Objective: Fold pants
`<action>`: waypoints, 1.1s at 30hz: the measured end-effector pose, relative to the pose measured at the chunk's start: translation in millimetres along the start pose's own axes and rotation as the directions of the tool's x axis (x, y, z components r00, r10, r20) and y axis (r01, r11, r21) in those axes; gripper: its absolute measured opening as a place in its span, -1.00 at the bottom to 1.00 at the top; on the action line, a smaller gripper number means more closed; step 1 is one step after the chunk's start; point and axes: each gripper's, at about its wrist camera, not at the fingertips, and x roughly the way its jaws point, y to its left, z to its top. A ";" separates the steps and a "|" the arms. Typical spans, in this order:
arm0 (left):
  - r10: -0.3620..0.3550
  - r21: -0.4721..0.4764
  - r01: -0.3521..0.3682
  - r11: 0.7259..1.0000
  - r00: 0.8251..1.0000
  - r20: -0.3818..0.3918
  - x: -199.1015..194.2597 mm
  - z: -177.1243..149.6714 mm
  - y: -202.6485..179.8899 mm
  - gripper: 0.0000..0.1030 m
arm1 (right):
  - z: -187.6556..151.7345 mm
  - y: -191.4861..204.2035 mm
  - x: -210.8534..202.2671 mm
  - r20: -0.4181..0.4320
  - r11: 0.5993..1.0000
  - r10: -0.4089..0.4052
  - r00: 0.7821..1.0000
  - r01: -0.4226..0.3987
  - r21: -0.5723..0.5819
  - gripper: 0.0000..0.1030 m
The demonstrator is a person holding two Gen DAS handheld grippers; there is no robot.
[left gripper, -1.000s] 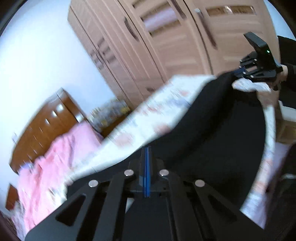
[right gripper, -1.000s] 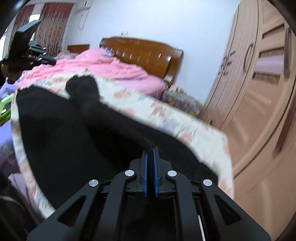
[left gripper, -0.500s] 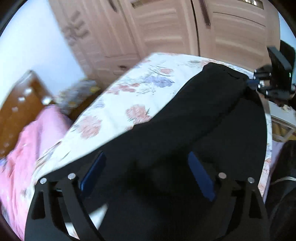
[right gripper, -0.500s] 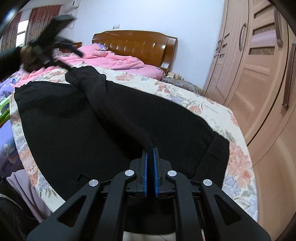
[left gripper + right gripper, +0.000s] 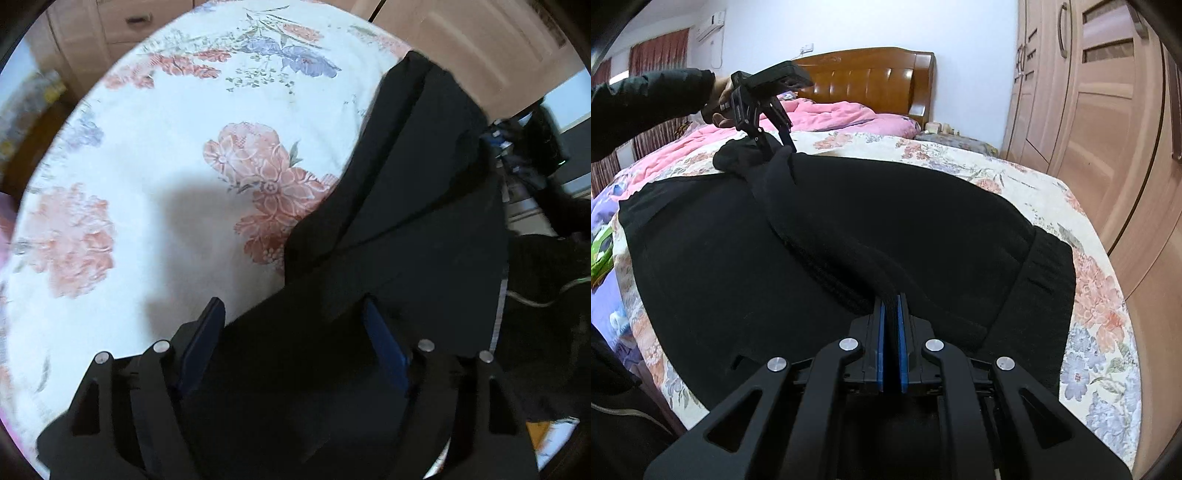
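The left tongs (image 5: 293, 338) stood wide, their blue pads (image 5: 201, 341) apart over the black pants (image 5: 406, 229); the jaws had just been closing a little, with cloth lying between them but neither pad pressing on it. In the right wrist view these same tongs (image 5: 775, 142) hung at the far end of a raised fold of the pants (image 5: 827, 229), held by a hand (image 5: 720, 107) in a dark sleeve (image 5: 646, 107). The pants lay spread across the flowered bedspread (image 5: 166, 177), reaching from the left tongs to the right ones.

The right tongs (image 5: 892, 325) were clamped narrow on the near end of that raised fold, the cloth pinched between their blue pads (image 5: 881, 332). Beyond them stood a pink quilt (image 5: 827, 114), a wooden headboard (image 5: 871, 77) and, to their right, a wardrobe (image 5: 1108, 129).

In the left wrist view the right tongs (image 5: 524, 147) were blurred at the edge, their grip hard to make out there. The pants' lower part was hidden under both tools.
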 end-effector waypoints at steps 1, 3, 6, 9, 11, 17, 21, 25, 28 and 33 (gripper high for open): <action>-0.033 0.010 0.033 0.999 0.999 -0.009 1.6 0.9 3.1 0.43 | -0.1 -0.1 0.8 -0.001 1.000 0.001 1.000 -0.001 0.009 -0.84; -0.087 0.013 0.088 0.996 0.996 -0.033 6.7 2.8 6.8 0.21 | -0.2 -0.2 1.0 -0.001 1.000 0.001 1.000 -0.001 0.024 -0.84; -0.090 0.060 0.092 0.994 0.996 -0.022 -0.6 3.2 -4.4 -0.29 | 1.2 1.8 0.3 -0.005 0.999 -0.003 1.000 0.004 0.033 -0.84; 0.097 0.112 -0.100 0.989 0.995 0.039 -24.3 -4.7 -31.4 -0.90 | 1.7 1.5 -1.4 -0.006 0.999 -0.009 1.000 0.009 0.032 -0.84; 0.195 0.117 -0.206 0.972 0.976 0.097 -44.0 -12.6 -50.7 -0.89 | 2.8 2.3 -3.6 -0.001 1.000 -0.017 1.000 0.017 0.025 -0.84; 0.394 0.108 -0.412 0.905 0.906 0.153 -81.1 -68.6 -137.9 -0.91 | 7.9 3.1 -17.0 0.034 0.999 -0.037 0.999 0.038 -0.034 -0.85; 0.491 0.086 -0.513 0.854 0.850 0.191 -78.8 -117.3 -209.3 -0.91 | 12.9 2.4 -34.8 0.084 0.996 -0.049 0.995 0.056 -0.074 -0.85; 0.487 0.009 -0.512 0.859 0.824 0.290 -52.9 -157.7 -281.2 -0.91 | 14.6 0.6 -52.0 0.125 0.988 -0.078 0.989 0.093 -0.120 -0.85; 0.499 -0.052 -0.507 0.860 0.817 0.288 -9.3 -175.8 -298.3 -0.91 | 5.7 -0.1 -56.8 0.114 0.988 -0.065 0.991 0.080 -0.134 -0.85; 0.488 -0.199 -0.446 0.873 0.804 0.339 43.2 -194.8 -285.1 -0.91 | -28.7 18.8 -42.9 0.000 0.967 -0.105 0.994 0.102 -0.234 -0.85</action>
